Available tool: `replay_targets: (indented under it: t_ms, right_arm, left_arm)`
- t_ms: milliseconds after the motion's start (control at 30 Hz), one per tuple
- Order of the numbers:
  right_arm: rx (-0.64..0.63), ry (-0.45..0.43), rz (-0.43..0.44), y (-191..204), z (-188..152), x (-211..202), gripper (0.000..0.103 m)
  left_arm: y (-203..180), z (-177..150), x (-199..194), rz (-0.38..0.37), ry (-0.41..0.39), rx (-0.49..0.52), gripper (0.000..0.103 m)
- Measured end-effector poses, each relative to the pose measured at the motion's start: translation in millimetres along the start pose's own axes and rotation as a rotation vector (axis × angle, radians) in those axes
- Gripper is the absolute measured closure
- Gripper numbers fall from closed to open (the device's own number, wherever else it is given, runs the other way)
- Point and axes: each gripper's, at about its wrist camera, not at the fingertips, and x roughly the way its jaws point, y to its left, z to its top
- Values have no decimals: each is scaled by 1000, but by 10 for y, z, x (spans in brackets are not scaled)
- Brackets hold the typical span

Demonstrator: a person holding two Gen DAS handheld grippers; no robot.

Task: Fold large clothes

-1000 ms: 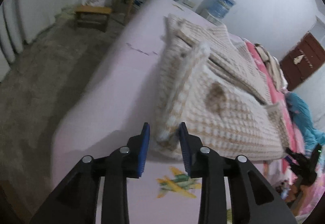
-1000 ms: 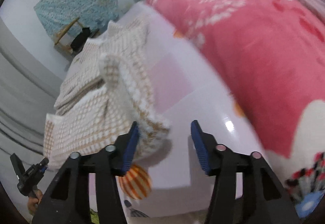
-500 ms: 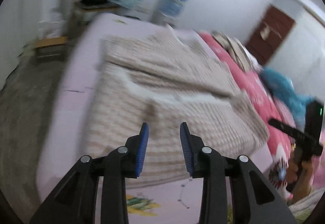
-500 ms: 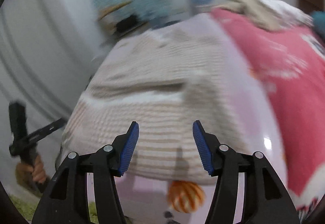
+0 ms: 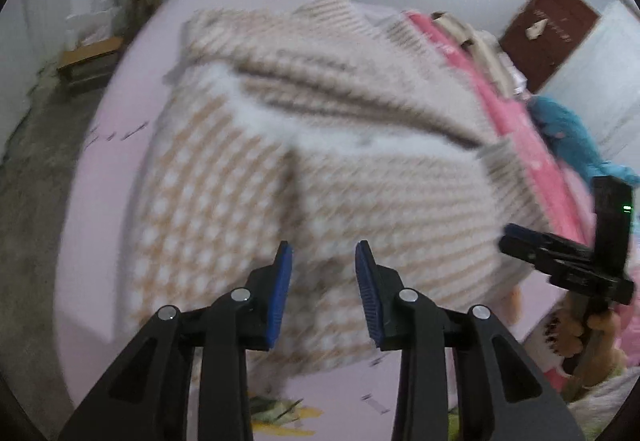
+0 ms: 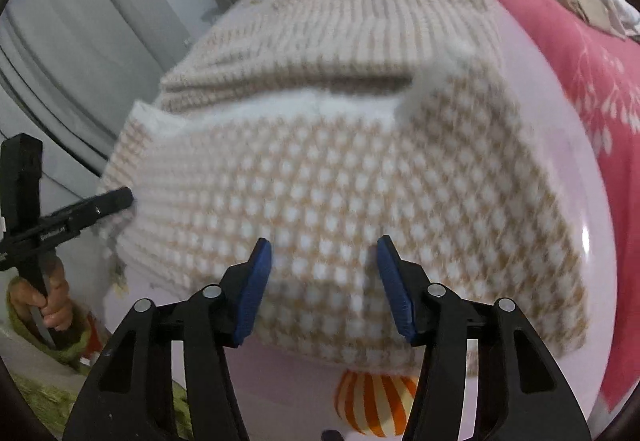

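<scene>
Now sweater lies ahead — both grippers empty.

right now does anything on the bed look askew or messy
Mostly tidy. The checked sweater lies folded on the lilac sheet, but its top layer's white edge runs crooked with a crease down the middle. Nothing spilled or damaged.

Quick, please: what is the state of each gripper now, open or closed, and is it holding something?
Left gripper: open, holding nothing, above the checked sweater.
Right gripper: open, holding nothing, also above the sweater.
</scene>
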Motion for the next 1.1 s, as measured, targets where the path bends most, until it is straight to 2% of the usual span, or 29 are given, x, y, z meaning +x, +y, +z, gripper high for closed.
replay_targets:
  t_ms: [67,167,233,267,300,333,367,433,533,667,767,900,967,1033,1100]
  right_arm:
    - [11,-20,38,17,103,-17,52]
    - [14,-11,27,7,253,138,52]
    - [28,13,36,-10,292,283,60]
    - [39,16,65,-4,305,319,70]
    - [44,15,84,-4,313,321,82]
    - [44,10,94,5,324,311,87]
    - [38,2,87,31,318,295,96]
    - [29,-10,74,65,329,265,100]
    - [4,-56,40,151,332,102,101]
    - [5,-132,43,182,446,-96,101]
    - [8,-138,37,170,506,-28,102]
    - [35,-73,9,80,442,319,101]
    - [50,-76,13,57,396,358,101]
    - [62,-70,22,22,396,301,96]
    - [69,-89,28,-16,412,189,83]
  left_arm:
    - [-60,94,71,-29,13,4,67]
    - [-127,187,278,28,57,15,66]
    - [-152,220,374,59,64,30,66]
    - [-166,234,386,67,56,40,67]
    - [-187,236,390,80,45,56,72]
    - [-214,242,416,91,43,72,81]
    - [-235,243,443,96,43,83,86]
    - [-230,253,451,86,37,85,103]
    - [-300,350,393,100,-13,111,103]
    - [-350,486,240,111,-95,143,103]
    - [-317,543,293,118,-89,147,103]
    - [-201,507,441,101,-62,128,103]
    - [-161,480,479,104,-59,123,103]
    - [-140,467,496,102,-59,115,103]
    - [-137,460,512,110,-57,117,103]
